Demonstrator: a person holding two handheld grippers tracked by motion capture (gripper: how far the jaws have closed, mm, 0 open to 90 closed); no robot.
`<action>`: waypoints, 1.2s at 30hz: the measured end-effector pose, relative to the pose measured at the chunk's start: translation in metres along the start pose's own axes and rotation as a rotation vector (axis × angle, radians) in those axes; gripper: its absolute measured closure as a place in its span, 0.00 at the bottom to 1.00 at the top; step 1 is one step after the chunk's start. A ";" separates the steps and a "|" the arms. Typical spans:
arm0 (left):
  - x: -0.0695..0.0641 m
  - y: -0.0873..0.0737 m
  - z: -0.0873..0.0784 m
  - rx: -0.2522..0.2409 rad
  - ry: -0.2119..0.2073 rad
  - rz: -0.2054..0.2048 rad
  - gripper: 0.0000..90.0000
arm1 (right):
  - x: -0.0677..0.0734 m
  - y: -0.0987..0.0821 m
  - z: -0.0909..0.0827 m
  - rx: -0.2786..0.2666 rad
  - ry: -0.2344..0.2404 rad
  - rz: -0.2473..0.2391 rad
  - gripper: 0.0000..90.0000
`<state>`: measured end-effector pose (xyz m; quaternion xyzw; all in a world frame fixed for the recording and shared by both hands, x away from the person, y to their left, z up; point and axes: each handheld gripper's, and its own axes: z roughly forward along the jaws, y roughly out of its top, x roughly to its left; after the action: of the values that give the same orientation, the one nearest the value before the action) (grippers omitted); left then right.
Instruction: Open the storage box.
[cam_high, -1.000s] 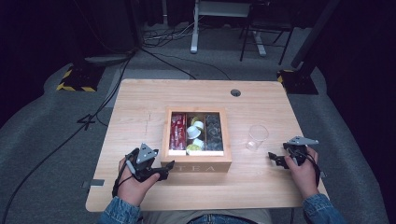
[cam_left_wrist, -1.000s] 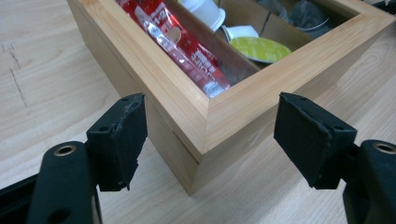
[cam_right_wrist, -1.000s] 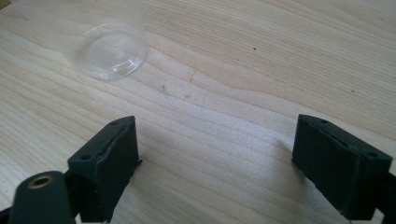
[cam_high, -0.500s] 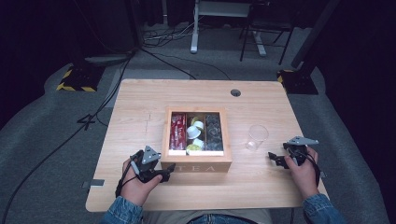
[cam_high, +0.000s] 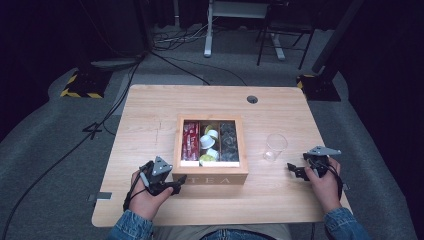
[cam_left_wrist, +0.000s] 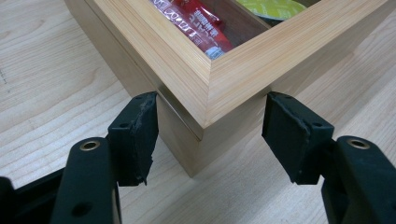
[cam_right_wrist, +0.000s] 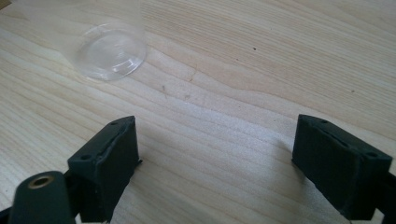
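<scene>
In the high view the tea box (cam_high: 210, 150) stands in the middle of the table (cam_high: 150, 110), the left gripper (cam_high: 176, 183) at its near left corner and the right gripper (cam_high: 291, 169) resting apart, near the clear cup (cam_high: 274, 147). In the left gripper view the jaws have just been closing around this corner, with the left pad (cam_left_wrist: 140, 135) about touching the wood and the other still off it, so I judge the step is taking hold of the box, and next they must close fully. In the right gripper view the jaws stand wide open and empty.
</scene>
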<state>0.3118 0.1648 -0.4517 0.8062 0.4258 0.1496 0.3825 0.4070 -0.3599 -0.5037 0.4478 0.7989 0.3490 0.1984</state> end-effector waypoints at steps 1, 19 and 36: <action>0.000 0.000 0.000 0.001 0.001 -0.001 0.41 | 0.000 0.000 0.000 0.000 0.000 0.000 0.16; -0.001 0.007 -0.006 0.009 0.020 0.054 0.49 | 0.008 0.015 -0.017 -0.040 0.042 -0.007 0.22; 0.003 0.019 -0.020 -0.077 0.018 0.043 0.59 | 0.046 0.050 -0.059 -0.129 0.149 -0.093 0.29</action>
<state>0.3131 0.1702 -0.4244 0.7984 0.4058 0.1814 0.4061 0.3746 -0.3250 -0.4277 0.3693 0.8074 0.4223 0.1829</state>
